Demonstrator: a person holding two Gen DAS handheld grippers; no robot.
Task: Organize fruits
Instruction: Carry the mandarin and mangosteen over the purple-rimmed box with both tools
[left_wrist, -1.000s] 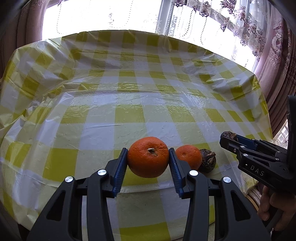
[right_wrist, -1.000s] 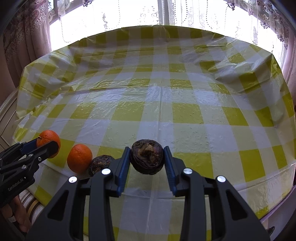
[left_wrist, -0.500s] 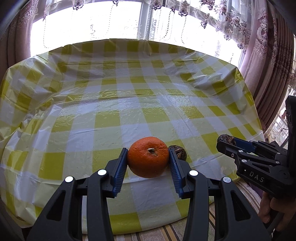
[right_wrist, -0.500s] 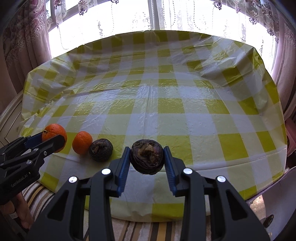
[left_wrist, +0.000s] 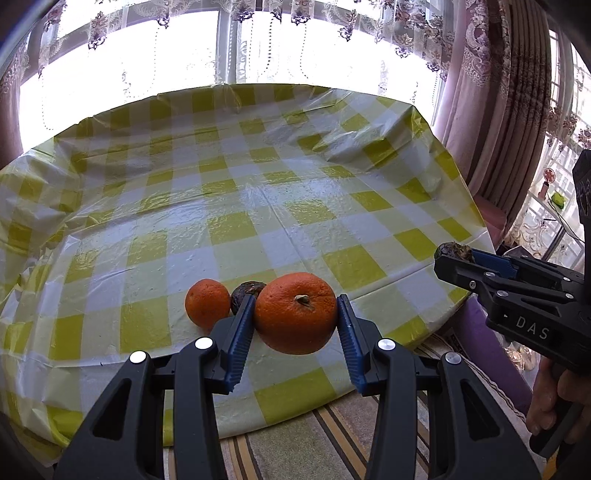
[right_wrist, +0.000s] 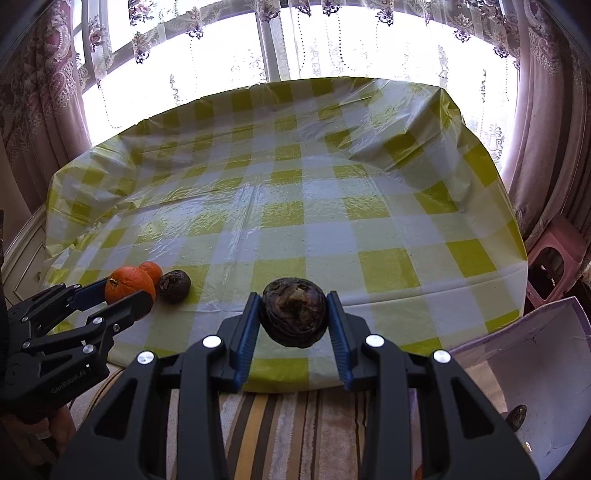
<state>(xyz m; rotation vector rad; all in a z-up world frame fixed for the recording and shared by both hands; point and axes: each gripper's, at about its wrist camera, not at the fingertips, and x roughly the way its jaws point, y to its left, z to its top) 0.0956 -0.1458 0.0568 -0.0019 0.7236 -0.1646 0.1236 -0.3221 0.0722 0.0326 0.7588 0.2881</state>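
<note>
Two fruits are held up off the surface (left_wrist: 229, 192), one in each pair of tongs. The left tongs (left_wrist: 295, 314) are clamped on a large orange (left_wrist: 295, 312), stem end facing the camera, both blue pads pressed against its sides. The right tongs (right_wrist: 293, 319) are clamped the same way on a dark, wrinkled purple-brown fruit (right_wrist: 293, 317). Both fruits hang over the near edge of the surface, which is covered by a glossy yellow-and-white checked cloth.

In the left wrist view, a smaller orange (left_wrist: 207, 302) rests on the cloth at about nine o'clock from the held orange, and a second dark fruit (left_wrist: 245, 290) sits just beside it, partly hidden behind the left pad. The right tongs appear at three o'clock.

In the right wrist view, a pale box (right_wrist: 535, 354) sits low at four o'clock with one small dark fruit (right_wrist: 517, 415) in it. A striped rug (right_wrist: 280, 432) lies below the surface's edge.
</note>
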